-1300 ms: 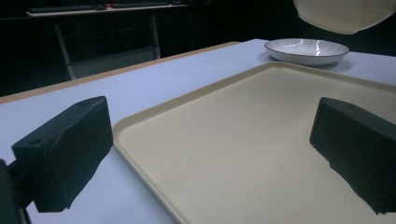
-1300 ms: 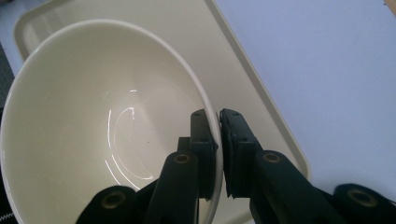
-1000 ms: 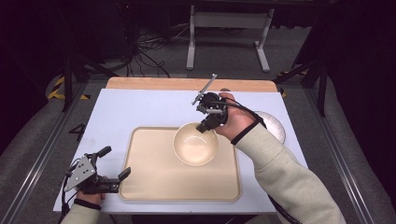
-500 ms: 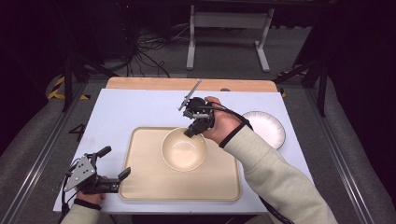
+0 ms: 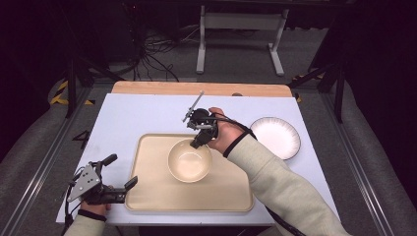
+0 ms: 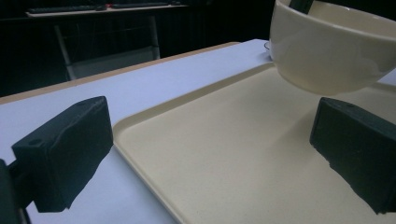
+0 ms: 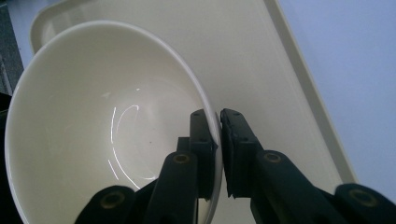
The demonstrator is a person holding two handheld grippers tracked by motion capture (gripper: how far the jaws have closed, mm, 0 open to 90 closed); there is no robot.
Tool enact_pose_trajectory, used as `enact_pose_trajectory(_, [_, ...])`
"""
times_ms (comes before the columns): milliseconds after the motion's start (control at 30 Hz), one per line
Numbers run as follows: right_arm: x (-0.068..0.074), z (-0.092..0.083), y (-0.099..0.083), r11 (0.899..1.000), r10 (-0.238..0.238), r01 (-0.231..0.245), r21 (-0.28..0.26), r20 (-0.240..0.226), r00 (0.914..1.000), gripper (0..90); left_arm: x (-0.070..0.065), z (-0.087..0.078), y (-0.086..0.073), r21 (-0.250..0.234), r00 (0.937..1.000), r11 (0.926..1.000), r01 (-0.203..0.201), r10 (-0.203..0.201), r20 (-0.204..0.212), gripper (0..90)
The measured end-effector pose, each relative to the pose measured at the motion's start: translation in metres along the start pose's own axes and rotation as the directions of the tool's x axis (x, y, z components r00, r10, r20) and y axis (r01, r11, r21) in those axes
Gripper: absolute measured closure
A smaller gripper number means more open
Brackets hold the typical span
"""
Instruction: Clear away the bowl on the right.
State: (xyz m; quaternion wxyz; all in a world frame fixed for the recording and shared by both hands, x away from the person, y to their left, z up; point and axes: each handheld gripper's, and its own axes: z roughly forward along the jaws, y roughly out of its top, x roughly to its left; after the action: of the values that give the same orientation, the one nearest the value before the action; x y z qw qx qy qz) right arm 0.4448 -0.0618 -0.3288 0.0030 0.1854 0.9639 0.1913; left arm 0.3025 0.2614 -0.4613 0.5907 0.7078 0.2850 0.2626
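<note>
high view: right gripper (image 5: 195, 142) pinching far rim of glossy cream ceramic bowl (image 5: 189, 162) over beige plastic tray (image 5: 147, 189); small white round plate (image 5: 275, 136) sitting well apart at right. left gripper (image 5: 120, 173) resting at tray's near left corner, jaws spread, holding nothing.

left gripper view: bowl's base appearing clear of tray; judging it lifted, so keeping it level matters.

right gripper view: jaws closing on rim, one inside, one outside; advising firm grip, slow lowering.

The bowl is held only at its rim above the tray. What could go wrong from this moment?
1. The right gripper pinches the bowl at one thin spot of its rim; the smooth bowl may slip or swing out.
2. In the left gripper view the bowl hangs tilted above the tray; a drop could crack it.
3. The open left gripper sits at the tray's corner and could nudge it.
</note>
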Motion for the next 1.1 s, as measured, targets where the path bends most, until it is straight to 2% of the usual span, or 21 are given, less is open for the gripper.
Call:
enact_pose_trajectory(500, [0.0,0.031,0.003,0.999,-0.015,0.015,0.048,-0.002,0.9999,83.3,0.0,0.0,0.0,0.003,1.0,1.0,-0.004,0.004,0.003,0.2])
enact_pose_trajectory(567, [-0.001,0.036,0.002,0.999,-0.005,0.005,0.053,-0.004,1.0,83.3,0.0,0.0,0.0,0.003,1.0,1.0,-0.004,0.004,0.003,0.2])
enact_pose_trajectory(1100, [-0.007,0.049,-0.003,0.997,0.012,-0.01,0.071,-0.026,0.9996,82.8,0.0,0.0,0.0,0.002,1.0,1.0,-0.005,0.005,0.002,0.2])
